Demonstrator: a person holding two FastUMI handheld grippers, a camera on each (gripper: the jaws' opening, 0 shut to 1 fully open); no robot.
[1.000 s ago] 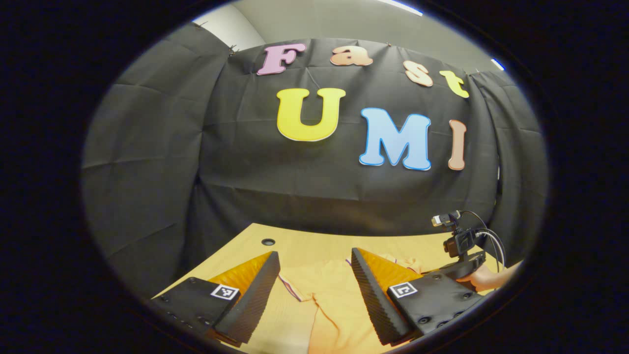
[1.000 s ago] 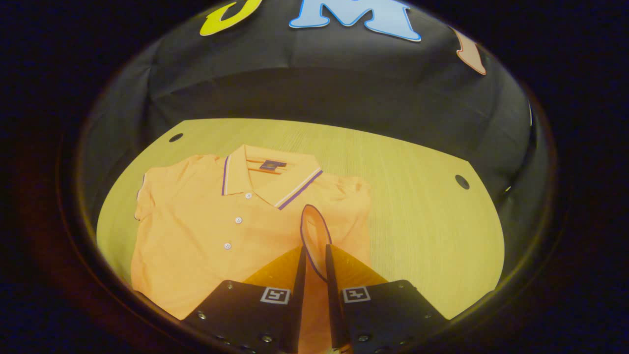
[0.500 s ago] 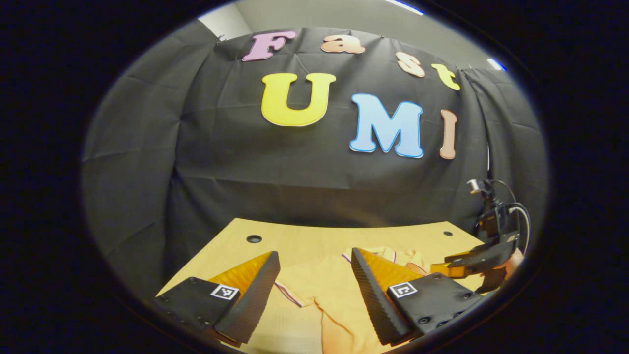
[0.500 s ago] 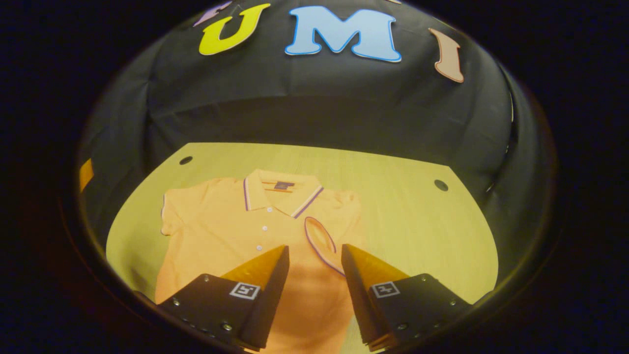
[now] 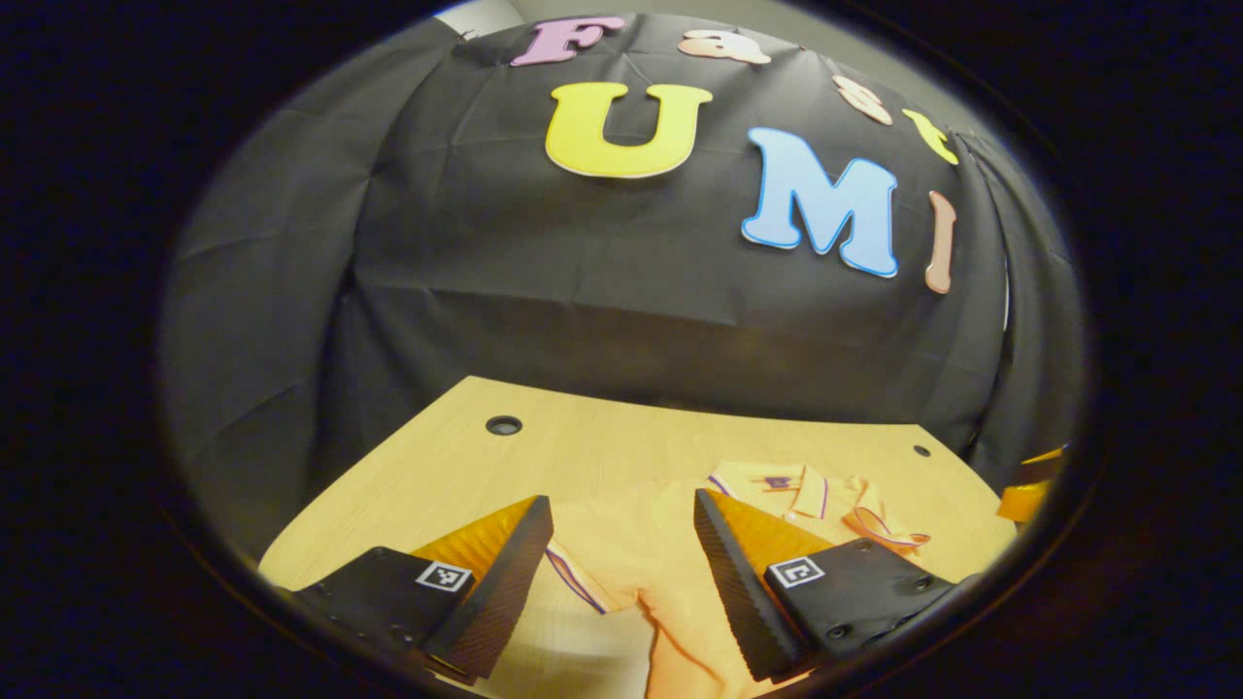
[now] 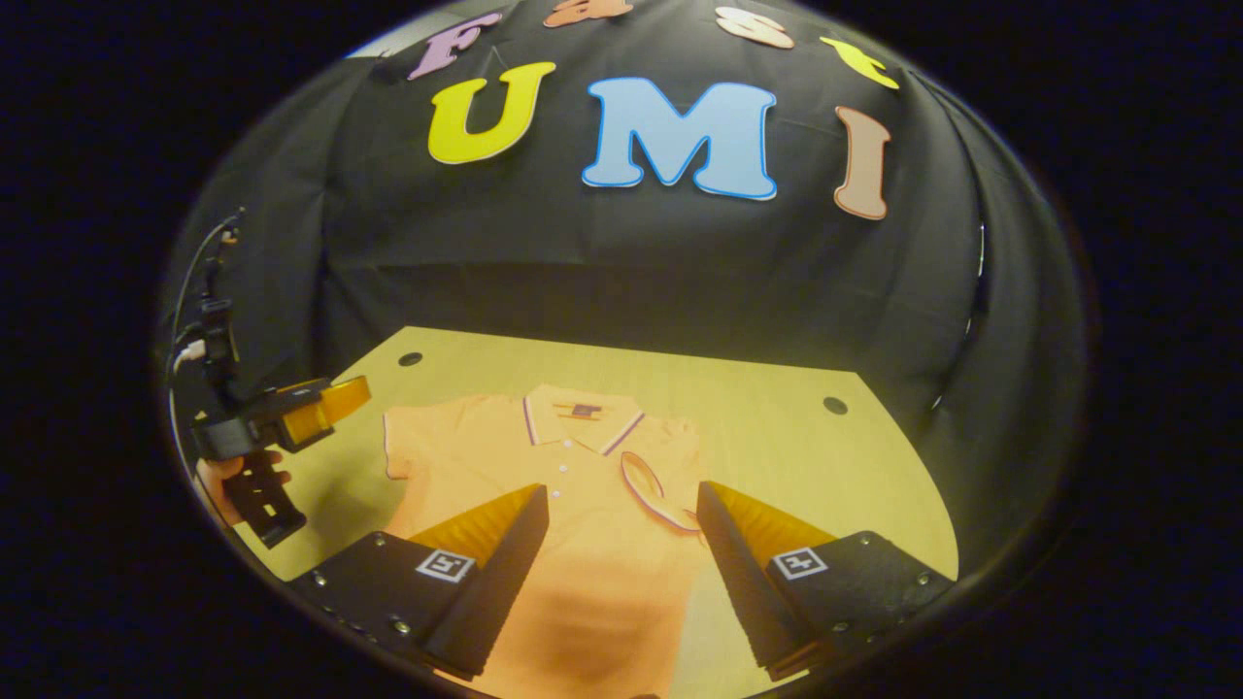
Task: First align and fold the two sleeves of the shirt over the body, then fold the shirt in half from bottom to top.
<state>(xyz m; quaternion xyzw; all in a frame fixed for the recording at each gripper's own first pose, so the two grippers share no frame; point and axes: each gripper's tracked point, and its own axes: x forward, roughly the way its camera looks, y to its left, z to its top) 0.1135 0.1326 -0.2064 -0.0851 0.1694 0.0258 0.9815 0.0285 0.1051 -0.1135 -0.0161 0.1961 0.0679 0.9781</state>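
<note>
An orange polo shirt (image 6: 544, 485) lies face up on the wooden table (image 6: 777, 447), collar (image 6: 583, 417) toward the booth wall. Its right sleeve (image 6: 653, 488), edged in purple, lies folded over the chest. The other sleeve (image 6: 400, 445) is spread out flat. My right gripper (image 6: 621, 490) hovers open above the shirt's lower body with nothing between its fingers. My left gripper (image 5: 621, 505) is open too, held above the spread sleeve (image 5: 575, 580). In the right gripper view the left gripper (image 6: 330, 403) sits off the shirt's left side, held by a hand (image 6: 228, 476).
The table has two round holes (image 6: 410, 358) (image 6: 834, 404) near its far corners. Black cloth walls close in behind and on both sides. Bare wood lies to the right of the shirt. An orange part of the right gripper (image 5: 1024, 490) shows at the right of the left gripper view.
My right gripper opened, let go of the right sleeve on the chest, and pulled back and up. My left gripper tilted down toward the left sleeve.
</note>
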